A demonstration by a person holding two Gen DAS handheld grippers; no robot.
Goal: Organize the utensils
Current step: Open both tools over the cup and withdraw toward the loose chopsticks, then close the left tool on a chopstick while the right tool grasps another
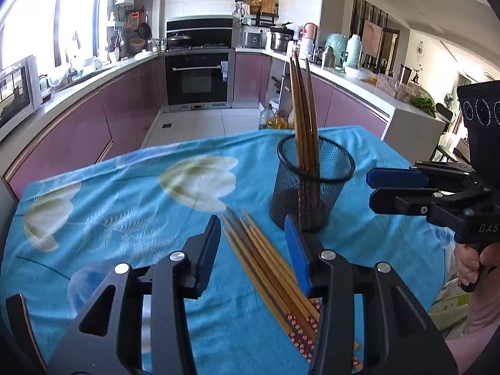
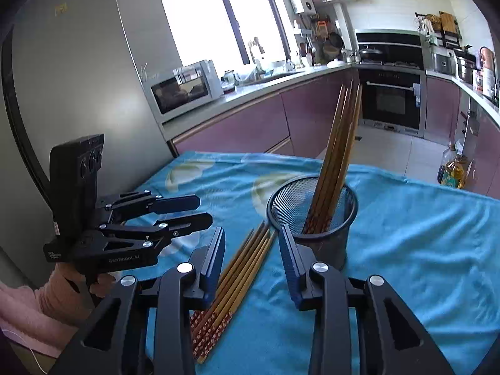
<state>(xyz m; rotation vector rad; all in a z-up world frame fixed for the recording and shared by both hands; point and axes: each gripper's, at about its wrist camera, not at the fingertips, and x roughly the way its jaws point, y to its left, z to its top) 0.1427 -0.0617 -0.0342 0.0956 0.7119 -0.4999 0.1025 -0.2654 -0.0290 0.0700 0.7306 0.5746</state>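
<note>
Both the left claw (image 1: 253, 243) and right claw (image 2: 251, 259) gape wide, empty. Close squarely on one of the loose chopsticks (image 2: 237, 278), then lift toward the mesh cup (image 2: 325, 234) near the bench centre.

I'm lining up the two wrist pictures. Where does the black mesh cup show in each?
Left wrist view: the mesh cup stands right of centre on the blue cloth, chopsticks upright inside.
Right wrist view: the cup sits centre, just beyond the right tongs.
Shared landmark: the loose chopsticks lying beside it.
</note>
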